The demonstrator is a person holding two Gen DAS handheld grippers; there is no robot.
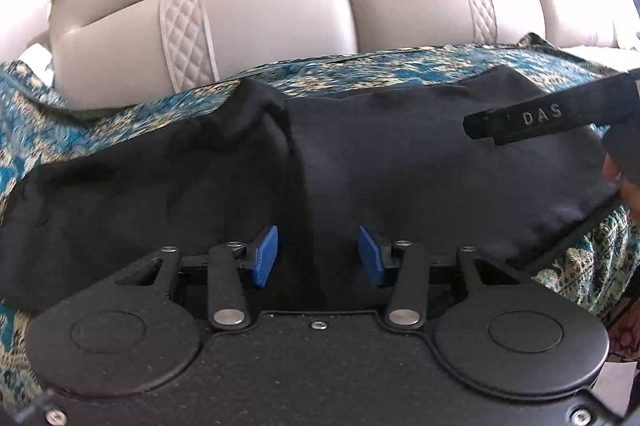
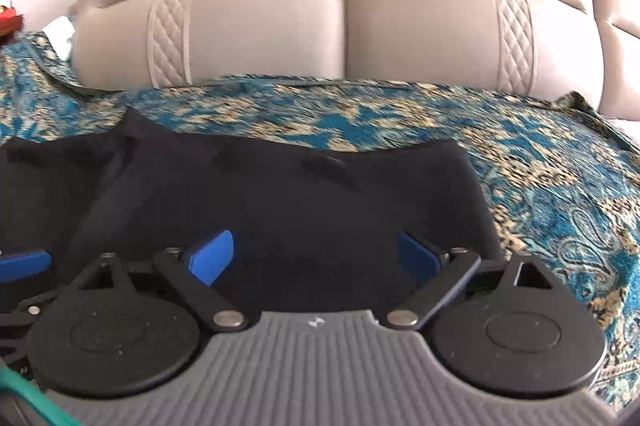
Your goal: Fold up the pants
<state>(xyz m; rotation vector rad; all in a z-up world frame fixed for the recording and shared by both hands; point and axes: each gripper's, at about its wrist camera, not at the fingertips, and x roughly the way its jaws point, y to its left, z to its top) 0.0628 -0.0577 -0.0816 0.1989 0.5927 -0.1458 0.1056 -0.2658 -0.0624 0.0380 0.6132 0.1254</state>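
The black pants (image 1: 360, 162) lie spread flat on a teal and gold patterned cover (image 1: 100, 122), just in front of the beige sofa back (image 1: 280, 18). A raised fold ridge runs across the pants toward the sofa back.

The left gripper (image 1: 318, 256) sits low over the near edge of the pants, its 2 blue pads (image 1: 265, 257) apart with only cloth between them, gripping nothing.

The right gripper (image 2: 316, 258) is also over the near edge of the pants (image 2: 280, 194), farther along the cover (image 2: 540, 186) from the ridge. Its 2 pads (image 2: 210, 257) are spread wide, holding nothing.
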